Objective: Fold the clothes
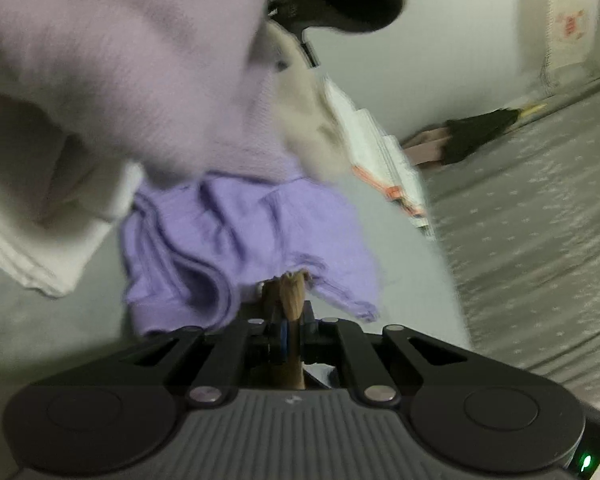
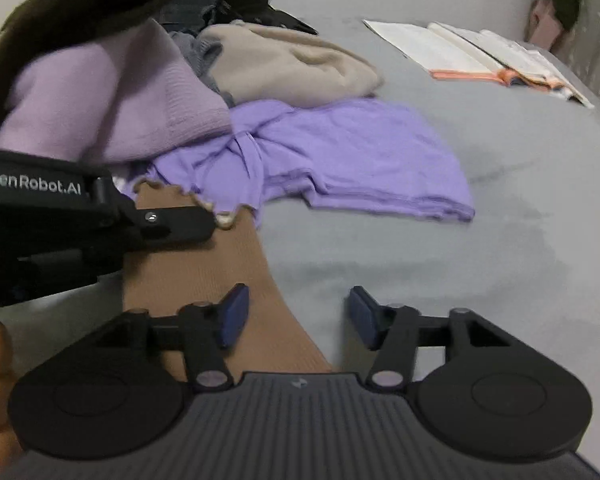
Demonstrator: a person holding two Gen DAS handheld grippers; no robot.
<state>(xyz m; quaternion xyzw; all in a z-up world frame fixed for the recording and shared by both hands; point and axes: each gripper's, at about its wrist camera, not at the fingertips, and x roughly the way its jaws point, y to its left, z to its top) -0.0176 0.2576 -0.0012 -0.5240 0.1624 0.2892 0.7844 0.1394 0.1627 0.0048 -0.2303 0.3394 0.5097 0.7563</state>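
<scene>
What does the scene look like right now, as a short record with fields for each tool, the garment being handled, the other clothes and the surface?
left tool: shut on the brown garment's frilled edge
right tool: open, above the brown garment, one pad over it, gripping nothing
brown garment: ribbed, stretched between the two tools
purple shirt: crumpled on the bed, beyond the brown garment
clothes pile: lilac knit, beige piece, dark items, behind the purple shirt
open book: far right of the bed
bed surface: grey sheet
</scene>
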